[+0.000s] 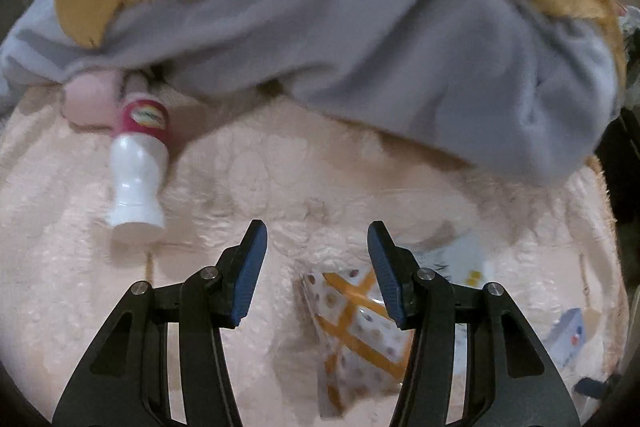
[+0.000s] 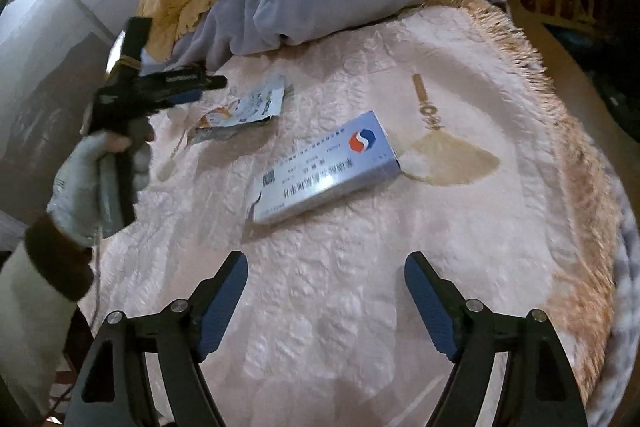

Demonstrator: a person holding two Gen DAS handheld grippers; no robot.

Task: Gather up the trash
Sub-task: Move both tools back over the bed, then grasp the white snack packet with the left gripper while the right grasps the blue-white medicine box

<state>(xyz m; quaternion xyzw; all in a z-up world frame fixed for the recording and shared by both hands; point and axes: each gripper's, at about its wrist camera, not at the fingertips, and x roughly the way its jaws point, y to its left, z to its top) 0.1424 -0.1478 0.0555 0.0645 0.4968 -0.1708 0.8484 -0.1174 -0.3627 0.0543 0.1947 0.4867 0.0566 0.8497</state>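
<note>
Two grippers over pink bedspread (image 2: 360, 307), left gripper (image 1: 316, 251) released above patterned wrapper (image 1: 360, 331), right gripper (image 2: 325, 287) released near blue box (image 2: 324, 171), white bottle (image 1: 138, 167) lying apart.

- Left gripper (image 1: 316, 251): black angular arms, round silver screws at the joints, ribbed blue pads (image 1: 250, 275).
- Right gripper (image 2: 325, 281): the same build.
- Left hand (image 2: 102, 175): grey-white glove, dark brown cuff, pale sleeve (image 2: 28, 311) below the cuff.

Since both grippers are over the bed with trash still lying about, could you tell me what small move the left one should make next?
Probably lower the left gripper onto the patterned wrapper and close. It is open and empty, and the wrapper lies flat on the pink bedspread, partly under its fingers.
</note>
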